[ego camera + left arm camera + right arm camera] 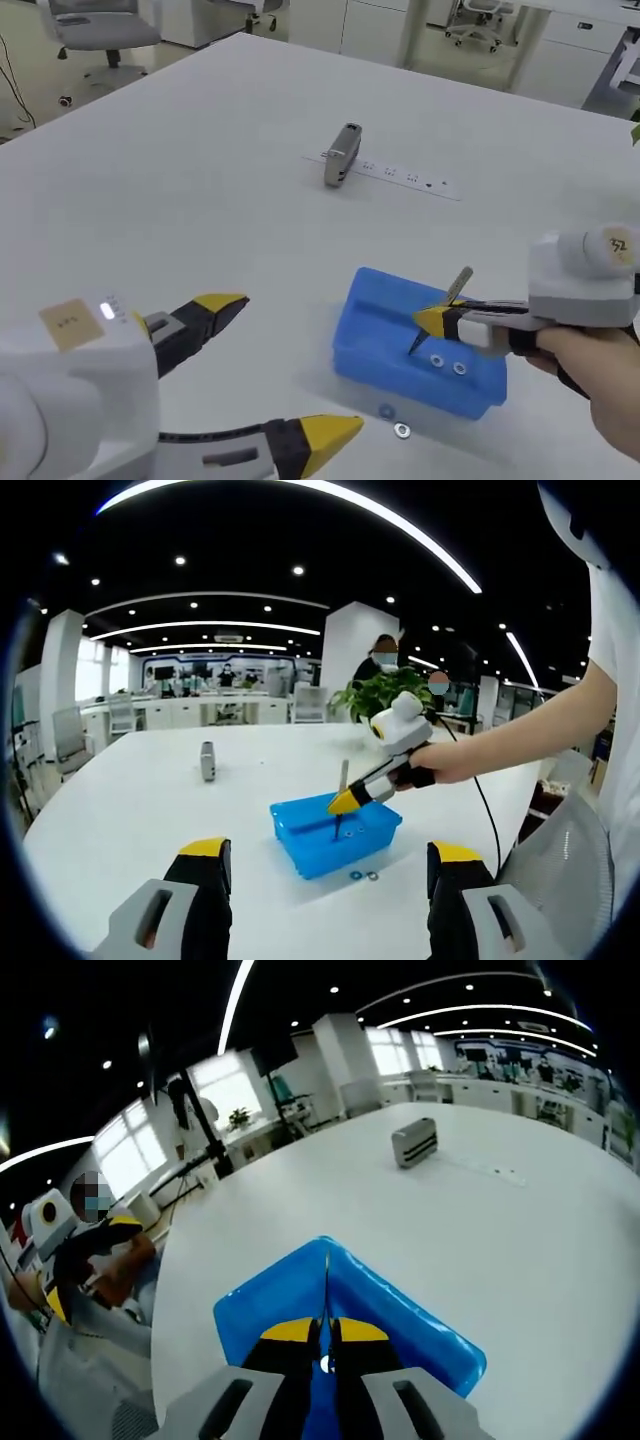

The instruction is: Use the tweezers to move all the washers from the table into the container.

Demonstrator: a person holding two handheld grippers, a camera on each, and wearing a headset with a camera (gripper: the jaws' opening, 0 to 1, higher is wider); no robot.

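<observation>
A blue container point(380, 340) sits on the white table with two washers point(436, 361) in it. Two more washers point(402, 431) lie on the table just in front of it, also seen as washers point(364, 876) in the left gripper view. My right gripper point(440, 322) is shut on the tweezers point(455, 290), whose tips point down into the container point(410, 1325). In its own view the right gripper point(325, 1335) clamps the thin tweezers point(327, 1285). My left gripper point(280, 370) stands open to the left of the container, with nothing between its jaws.
A small grey metal device point(342, 153) and a flat white power strip point(410, 177) lie farther back on the table. Office chairs and desks stand beyond the far table edge. A person's arm point(520, 735) reaches in from the right.
</observation>
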